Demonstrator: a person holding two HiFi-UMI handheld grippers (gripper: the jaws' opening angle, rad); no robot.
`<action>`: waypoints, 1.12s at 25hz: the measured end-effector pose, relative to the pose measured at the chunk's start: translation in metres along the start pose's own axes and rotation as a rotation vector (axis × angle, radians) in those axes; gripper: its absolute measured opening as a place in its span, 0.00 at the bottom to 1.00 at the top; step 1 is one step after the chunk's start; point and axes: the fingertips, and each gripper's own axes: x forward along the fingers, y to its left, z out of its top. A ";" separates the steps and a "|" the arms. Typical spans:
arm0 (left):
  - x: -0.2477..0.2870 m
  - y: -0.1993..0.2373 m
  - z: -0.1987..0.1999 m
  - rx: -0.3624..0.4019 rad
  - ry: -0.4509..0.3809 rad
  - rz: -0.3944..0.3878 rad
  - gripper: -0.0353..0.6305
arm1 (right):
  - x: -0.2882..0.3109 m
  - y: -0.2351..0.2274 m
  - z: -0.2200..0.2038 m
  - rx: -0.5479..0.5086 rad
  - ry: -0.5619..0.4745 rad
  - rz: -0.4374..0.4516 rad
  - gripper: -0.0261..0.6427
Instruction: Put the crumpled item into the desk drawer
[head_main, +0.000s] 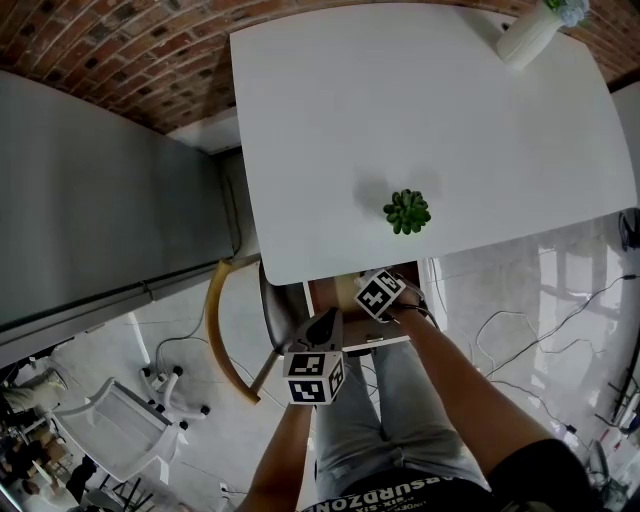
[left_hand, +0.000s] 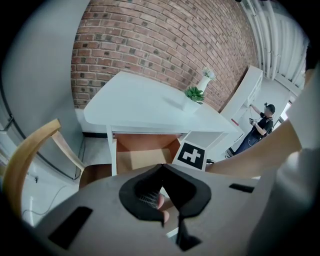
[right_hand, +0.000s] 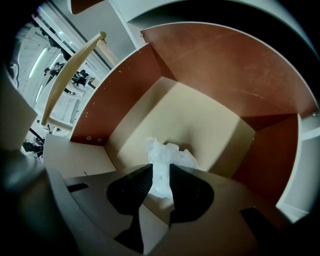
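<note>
The right gripper (right_hand: 160, 175) is open around the crumpled item (right_hand: 170, 155), which lies on the drawer (right_hand: 120, 100) floor near its nearer edge. Lift straight up so neither jaw snags it. The left gripper (left_hand: 161, 169) is closed and empty.

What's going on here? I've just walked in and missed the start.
A person is working two handheld tools at a white desk whose drawer is pulled open. The right tool points down into the drawer with its jaws apart. The crumpled white paper lies on the drawer floor between them, not pinched. The left tool hangs in front of the desk, jaws together. The drawer is not yet closed.
</note>
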 end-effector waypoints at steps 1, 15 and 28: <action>-0.001 0.000 0.001 0.003 -0.001 -0.002 0.06 | -0.002 0.001 0.001 0.008 -0.007 0.003 0.19; -0.017 -0.005 0.019 0.078 -0.009 -0.030 0.06 | -0.046 0.013 0.018 0.097 -0.121 0.015 0.19; -0.031 -0.023 0.035 0.126 -0.024 -0.055 0.06 | -0.101 0.022 0.019 0.179 -0.273 -0.004 0.17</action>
